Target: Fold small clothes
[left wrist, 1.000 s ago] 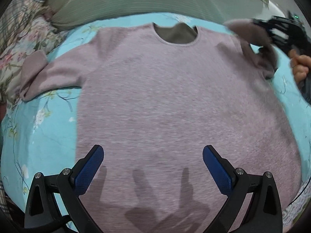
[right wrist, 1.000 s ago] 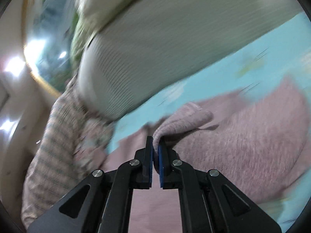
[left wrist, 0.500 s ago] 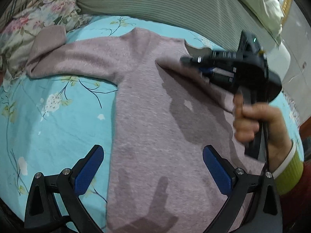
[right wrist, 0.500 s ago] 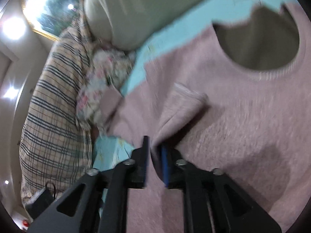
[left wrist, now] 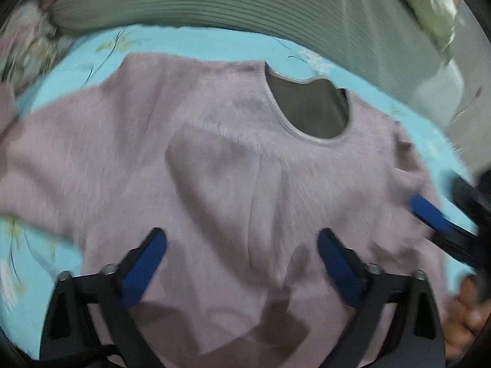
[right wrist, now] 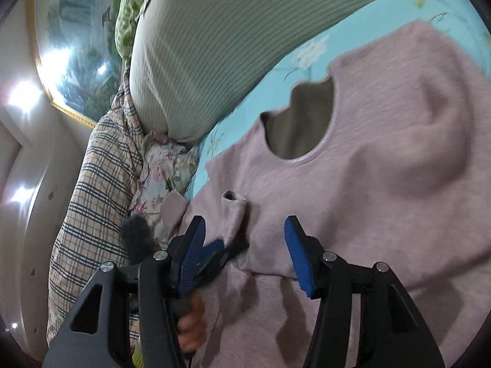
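A mauve sweater [left wrist: 233, 165] lies flat on the turquoise floral sheet [left wrist: 190, 40], neck hole [left wrist: 310, 107] at the top. One sleeve [left wrist: 214, 165] lies folded across the chest; its cuff [right wrist: 233, 200] shows in the right wrist view, where the sweater [right wrist: 383, 184] fills the right half. My left gripper [left wrist: 241, 263] is open and empty just above the sweater's lower body. My right gripper [right wrist: 245, 245] is open and empty above the folded sleeve. Its blue pad [left wrist: 429, 211] shows at the right edge of the left wrist view.
A long green striped bolster [left wrist: 245, 6] lies along the far edge of the bed. A plaid blanket [right wrist: 92, 190] and floral pillow [right wrist: 165, 171] lie at the left side. The other sleeve [left wrist: 36, 153] stretches out to the left.
My right gripper carried the sleeve across the chest, opened and let it go, then drew back to the right. My left gripper moved up over the sweater.
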`<state>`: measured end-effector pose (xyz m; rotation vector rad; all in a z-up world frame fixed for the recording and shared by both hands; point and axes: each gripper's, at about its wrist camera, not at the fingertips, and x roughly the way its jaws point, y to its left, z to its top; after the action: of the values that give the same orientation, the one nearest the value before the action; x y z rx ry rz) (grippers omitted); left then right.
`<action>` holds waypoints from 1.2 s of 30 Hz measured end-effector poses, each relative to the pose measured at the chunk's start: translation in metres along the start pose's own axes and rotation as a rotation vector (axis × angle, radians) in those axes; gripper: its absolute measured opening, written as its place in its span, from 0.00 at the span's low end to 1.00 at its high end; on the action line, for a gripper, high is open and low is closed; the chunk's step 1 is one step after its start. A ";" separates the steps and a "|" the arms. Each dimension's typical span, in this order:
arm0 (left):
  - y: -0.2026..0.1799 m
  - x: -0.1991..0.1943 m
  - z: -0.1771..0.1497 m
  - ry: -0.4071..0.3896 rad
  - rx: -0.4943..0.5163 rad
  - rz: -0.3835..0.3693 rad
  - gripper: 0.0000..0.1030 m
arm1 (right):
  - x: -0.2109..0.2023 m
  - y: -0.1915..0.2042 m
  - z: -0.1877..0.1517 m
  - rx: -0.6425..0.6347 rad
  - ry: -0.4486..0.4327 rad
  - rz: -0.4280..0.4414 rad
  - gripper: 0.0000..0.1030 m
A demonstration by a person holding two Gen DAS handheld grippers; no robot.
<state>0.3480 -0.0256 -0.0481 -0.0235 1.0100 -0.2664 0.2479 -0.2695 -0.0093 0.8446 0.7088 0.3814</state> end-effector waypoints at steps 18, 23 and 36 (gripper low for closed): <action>0.050 0.012 0.017 0.007 -0.060 -0.104 0.05 | -0.083 -0.025 0.017 -0.037 -0.150 -0.118 0.55; 0.071 -0.043 0.024 -0.248 -0.103 0.008 0.04 | -0.110 -0.054 0.047 -0.048 -0.229 -0.297 0.55; 0.101 -0.044 0.005 -0.307 -0.212 0.058 0.04 | -0.026 -0.106 0.100 -0.122 0.023 -0.499 0.07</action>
<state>0.3518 0.0818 -0.0233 -0.2211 0.7283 -0.0972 0.3031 -0.4043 -0.0354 0.5238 0.8790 -0.0143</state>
